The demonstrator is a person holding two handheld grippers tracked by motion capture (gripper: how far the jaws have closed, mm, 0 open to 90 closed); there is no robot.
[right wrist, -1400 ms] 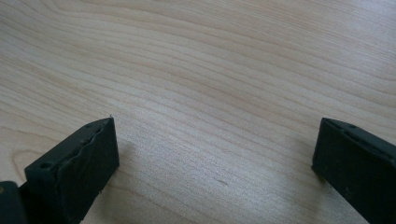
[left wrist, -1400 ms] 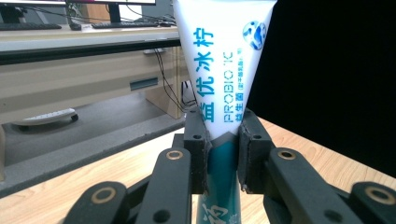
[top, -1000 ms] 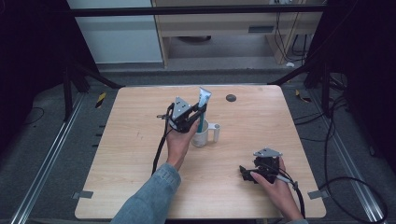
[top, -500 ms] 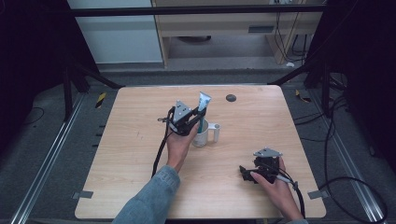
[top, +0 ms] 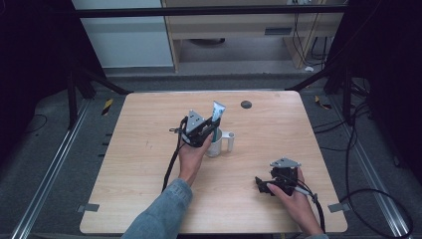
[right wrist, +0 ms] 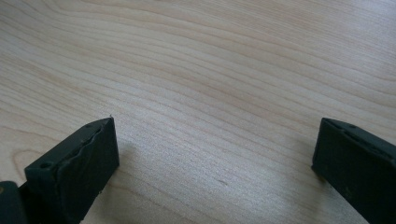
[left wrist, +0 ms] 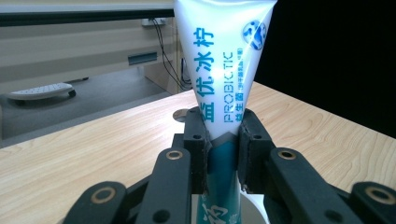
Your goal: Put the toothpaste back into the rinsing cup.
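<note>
Lowered since a second ago, the left gripper (top: 208,130) clenches the white-and-teal plastic toothpaste tube (top: 217,113) standing in the white handled mug (top: 221,143) mid-table, while the right gripper (top: 263,185) rests spread wide on the pale wooden table (top: 149,124).

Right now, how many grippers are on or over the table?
2. The left gripper is over the middle of the table, shut on a toothpaste tube above a cup. The right gripper rests open near the front right.
</note>
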